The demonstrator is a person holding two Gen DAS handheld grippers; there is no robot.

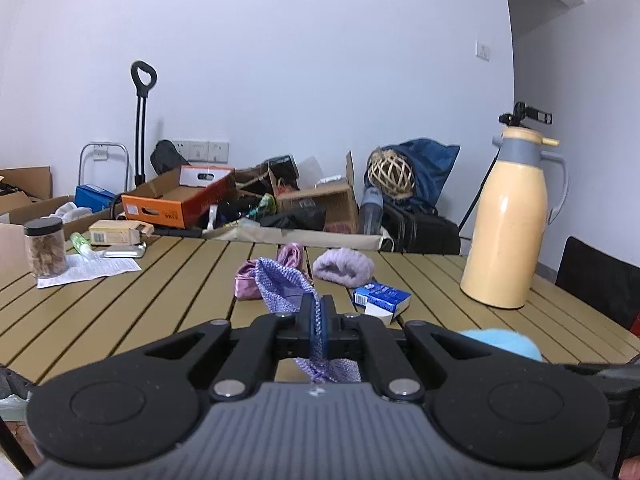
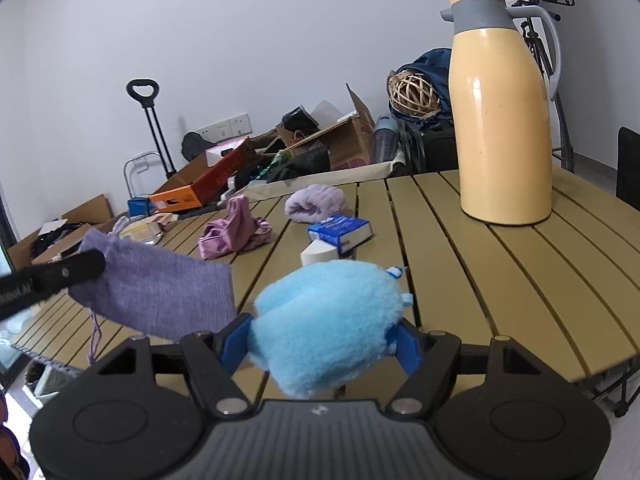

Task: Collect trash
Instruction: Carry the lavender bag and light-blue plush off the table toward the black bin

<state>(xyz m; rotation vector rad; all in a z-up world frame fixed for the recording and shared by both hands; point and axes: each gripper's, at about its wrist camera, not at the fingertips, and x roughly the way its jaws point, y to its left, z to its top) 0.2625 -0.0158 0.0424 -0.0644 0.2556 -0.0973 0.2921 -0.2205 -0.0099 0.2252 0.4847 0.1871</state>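
Lifting two pieces clear of the slatted table (image 2: 460,240) | left gripper (image 1: 318,306) clenched on purple knit pouch (image 2: 160,292), near left; right gripper (image 2: 320,344) grasping blue fluffy ball (image 2: 326,320), near centre | left to collect, by my reading: pink satin cloth (image 2: 230,232), lilac fluffy item (image 2: 316,202), blue carton (image 2: 340,230) mid-table; thermos (image 2: 502,108) far right stays.
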